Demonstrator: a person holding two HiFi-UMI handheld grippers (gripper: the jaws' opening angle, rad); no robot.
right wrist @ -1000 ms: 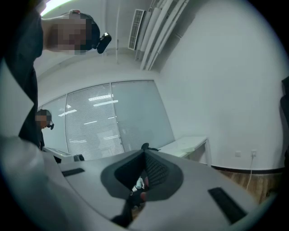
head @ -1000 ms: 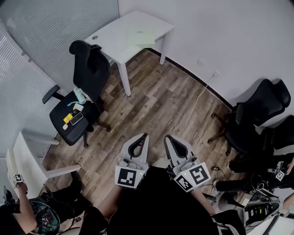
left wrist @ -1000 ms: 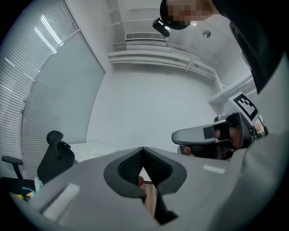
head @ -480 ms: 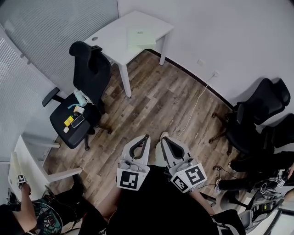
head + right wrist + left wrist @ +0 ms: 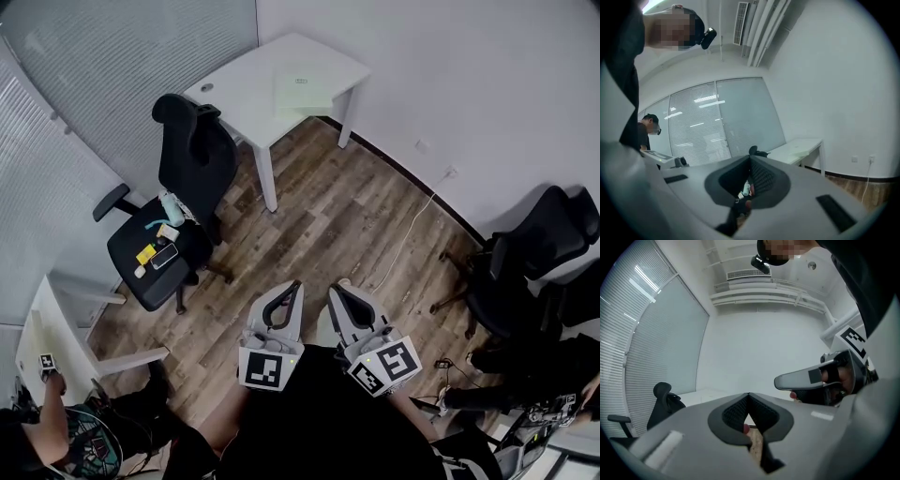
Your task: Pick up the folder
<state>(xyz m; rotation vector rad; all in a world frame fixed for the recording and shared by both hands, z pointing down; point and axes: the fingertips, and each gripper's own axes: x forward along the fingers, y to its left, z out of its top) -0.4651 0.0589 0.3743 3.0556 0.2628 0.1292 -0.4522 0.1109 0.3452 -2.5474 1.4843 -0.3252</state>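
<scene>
The folder (image 5: 302, 91) is pale green and lies flat on the white table (image 5: 246, 89) in the far corner, well away from both grippers. It also shows faintly on the table (image 5: 799, 147) in the right gripper view. My left gripper (image 5: 295, 285) is held at waist height over the wooden floor, its jaws shut with nothing between them (image 5: 749, 394). Beside it my right gripper (image 5: 334, 288) points the same way, also shut and empty (image 5: 750, 157). Its side shows in the left gripper view (image 5: 806, 378).
A black office chair (image 5: 161, 246) carrying a phone and small items stands left of the path to the table. Another black chair (image 5: 532, 255) stands at the right wall. A white cable (image 5: 409, 234) runs across the floor. A person (image 5: 37, 427) sits at the lower left by a white desk (image 5: 52, 323).
The table with the folder and the chairs have slid right and down in the head view as I move toward them. Both grippers stay shut, side by side.
</scene>
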